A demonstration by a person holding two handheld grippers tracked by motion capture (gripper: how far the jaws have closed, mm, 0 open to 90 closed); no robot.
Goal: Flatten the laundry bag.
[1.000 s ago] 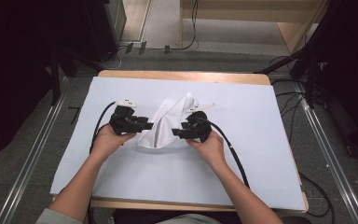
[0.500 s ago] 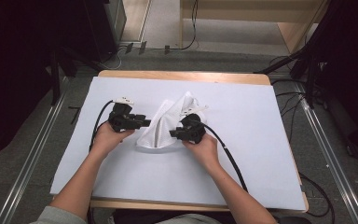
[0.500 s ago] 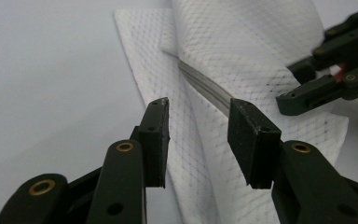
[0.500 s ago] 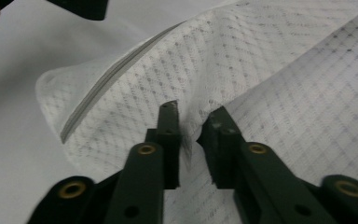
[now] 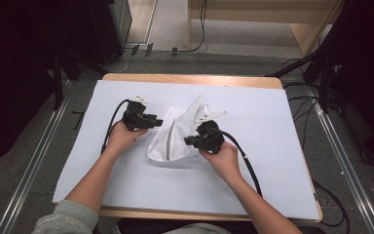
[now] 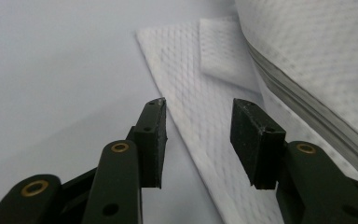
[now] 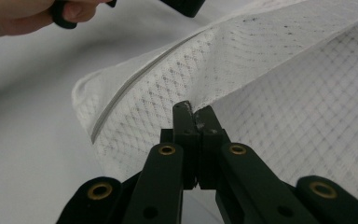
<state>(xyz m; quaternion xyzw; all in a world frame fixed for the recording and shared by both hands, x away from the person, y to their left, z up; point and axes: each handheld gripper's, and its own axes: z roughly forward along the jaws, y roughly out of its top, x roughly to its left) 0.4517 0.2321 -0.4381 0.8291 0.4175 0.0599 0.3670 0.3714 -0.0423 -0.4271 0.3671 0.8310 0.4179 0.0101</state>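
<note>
Now pinching a fold of the white mesh bag [image 7: 261, 93] with the right gripper [image 7: 193, 109], jaws just closed. Holding the left gripper [image 6: 198, 121] open over the bag's flat edge, lying mid-table on the white sheet [image 5: 272, 122].

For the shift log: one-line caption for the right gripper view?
Right gripper pinches a fold of the white mesh bag, its zipper curving alongside.

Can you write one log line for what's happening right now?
right gripper: just closed, pinching mesh bag | left gripper: open beside bag edge | white sheet: under bag
</note>
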